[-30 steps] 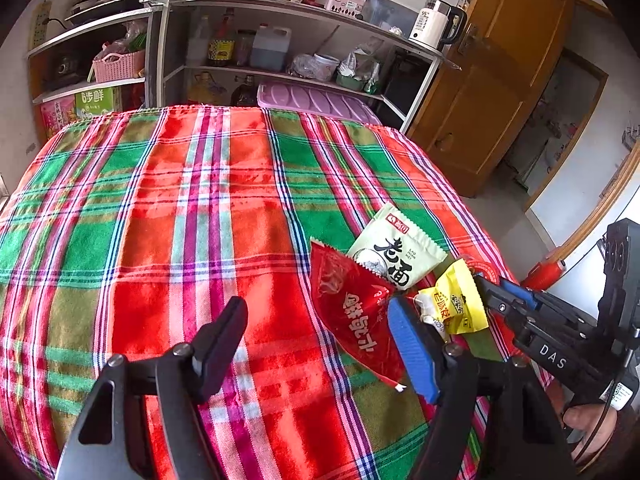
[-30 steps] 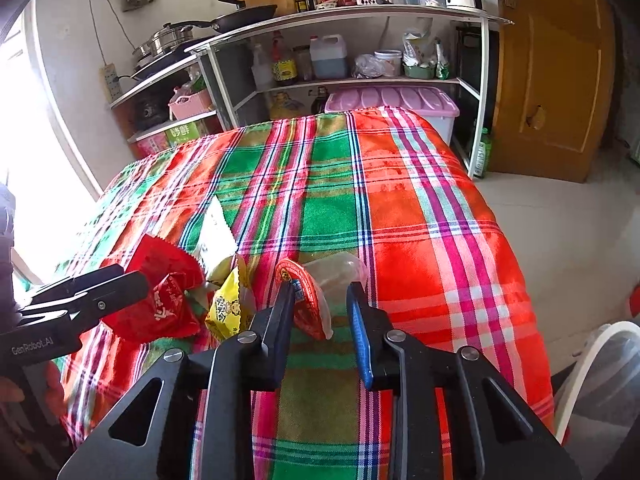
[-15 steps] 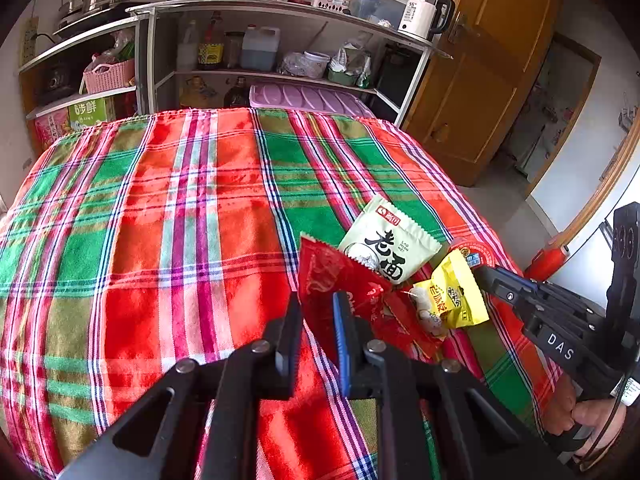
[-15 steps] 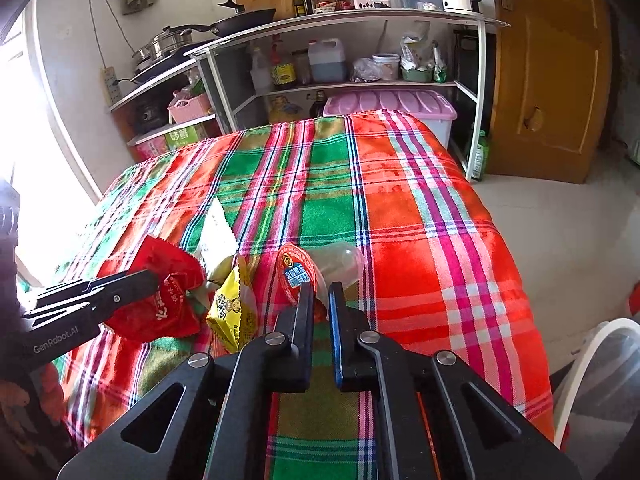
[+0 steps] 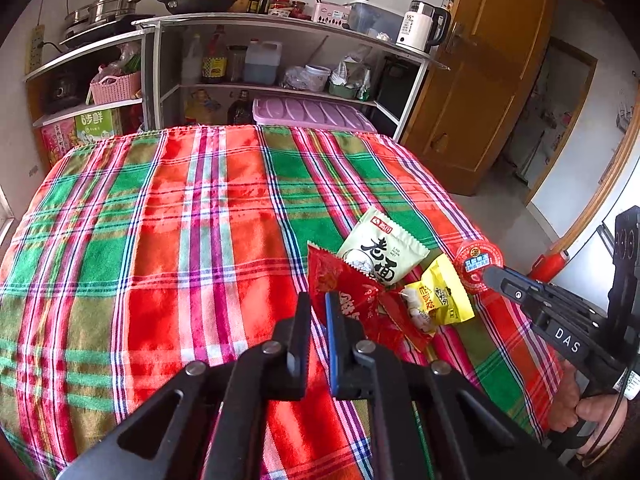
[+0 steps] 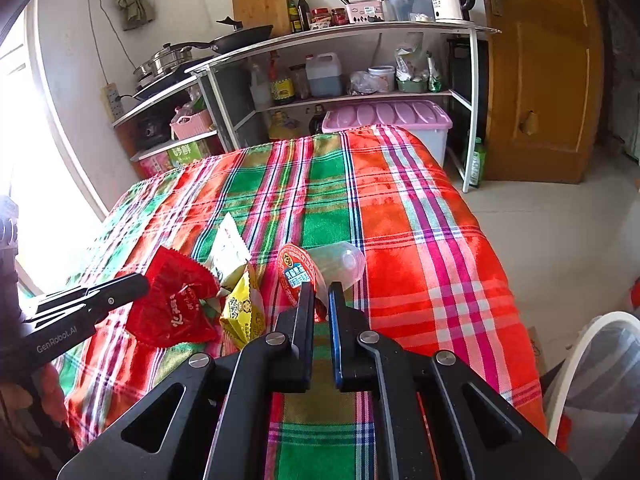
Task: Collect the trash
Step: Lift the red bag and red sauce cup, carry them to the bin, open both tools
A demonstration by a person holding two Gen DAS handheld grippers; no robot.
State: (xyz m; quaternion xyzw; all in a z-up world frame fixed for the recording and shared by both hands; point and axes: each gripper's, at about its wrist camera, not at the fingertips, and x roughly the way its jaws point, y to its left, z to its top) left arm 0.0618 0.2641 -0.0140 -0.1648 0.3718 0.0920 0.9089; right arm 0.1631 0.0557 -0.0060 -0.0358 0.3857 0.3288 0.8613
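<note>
Trash lies in a cluster on the plaid tablecloth (image 5: 160, 240). My left gripper (image 5: 318, 300) is shut on the left edge of a crumpled red wrapper (image 5: 352, 284). Behind it lie a white-green noodle packet (image 5: 380, 248) and a yellow packet (image 5: 440, 296). My right gripper (image 6: 320, 292) is shut on the red foil lid (image 6: 296, 272) of a clear plastic cup (image 6: 340, 260) lying on its side. In the right wrist view the left gripper (image 6: 140, 280) meets the red wrapper (image 6: 172, 304), beside the yellow packet (image 6: 240, 312). In the left wrist view the right gripper (image 5: 496, 276) touches the lid (image 5: 478, 260).
A bin with a white rim and clear liner (image 6: 592, 360) stands on the floor at the table's right. Kitchen shelves (image 5: 280, 88) and a pink-lidded box (image 5: 312, 112) stand behind the table. A wooden door (image 6: 540, 80) is at the far right.
Both grippers went from open to shut: the left closed on the red wrapper, the right on the cup's lid. The wrapper's edge now sits lifted and crumpled.
</note>
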